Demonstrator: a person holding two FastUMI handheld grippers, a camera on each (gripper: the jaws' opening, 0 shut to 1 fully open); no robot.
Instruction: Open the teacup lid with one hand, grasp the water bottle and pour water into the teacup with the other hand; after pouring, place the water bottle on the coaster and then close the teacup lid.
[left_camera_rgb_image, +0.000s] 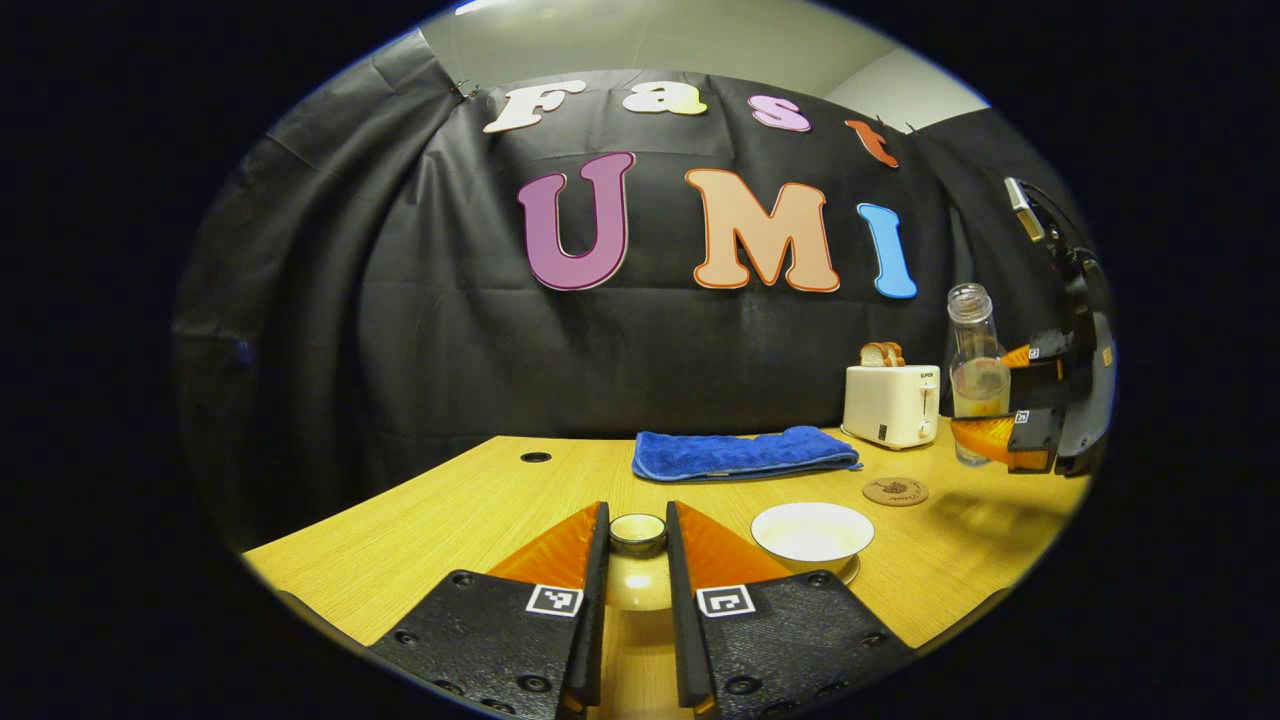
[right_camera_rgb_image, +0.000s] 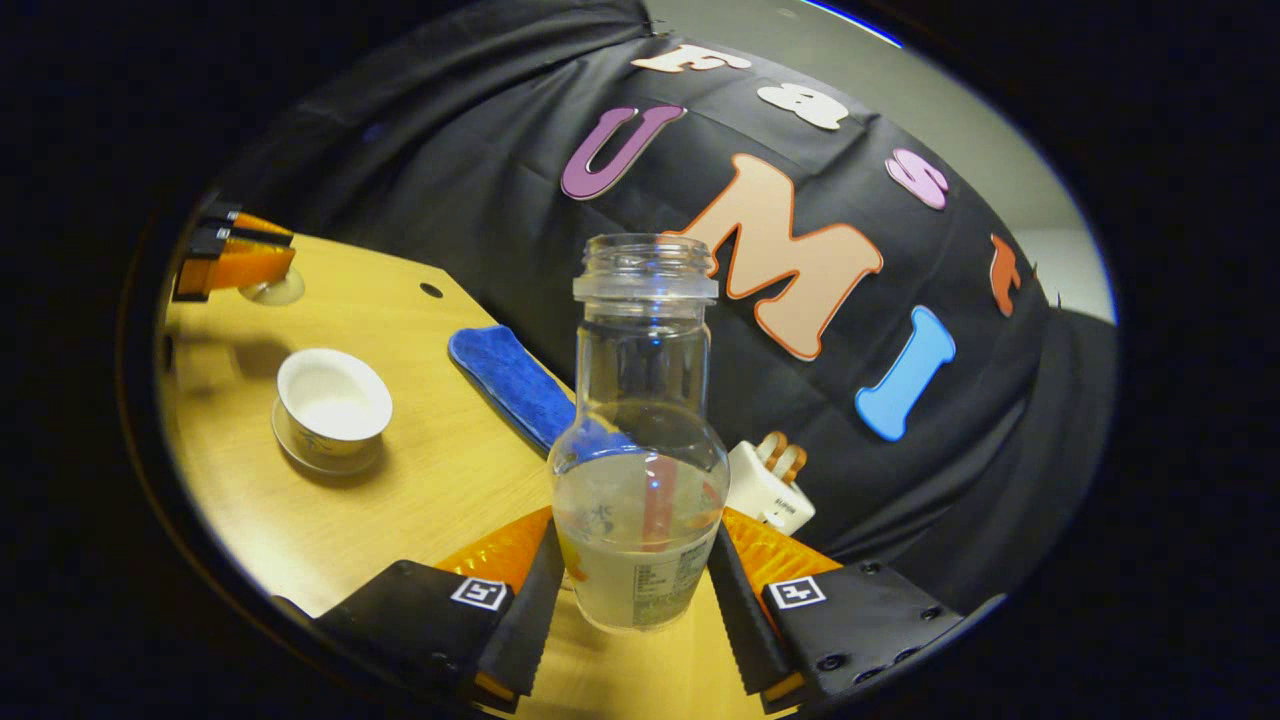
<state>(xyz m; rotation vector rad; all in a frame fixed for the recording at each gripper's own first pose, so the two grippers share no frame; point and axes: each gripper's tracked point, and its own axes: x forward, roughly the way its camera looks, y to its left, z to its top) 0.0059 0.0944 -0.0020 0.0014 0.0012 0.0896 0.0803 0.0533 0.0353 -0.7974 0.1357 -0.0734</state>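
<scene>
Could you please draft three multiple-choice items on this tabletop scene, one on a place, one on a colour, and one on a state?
1. Where does the blue towel lie?
A. Under the teacup
B. On the table, left of the toaster
C. Draped over the toaster

2. What colour is the toaster?
A. White
B. Red
C. Black

3. What state is the teacup in?
A. Covered by its lid
B. Tipped on its side
C. Uncovered, its lid held by the left gripper

Answers: 1 B, the left gripper view shows the towel flat on the wood beside the toaster. 2 A, its body is white. 3 C, the cup stands open on its saucer while the left gripper's fingers clamp the lid.
</scene>
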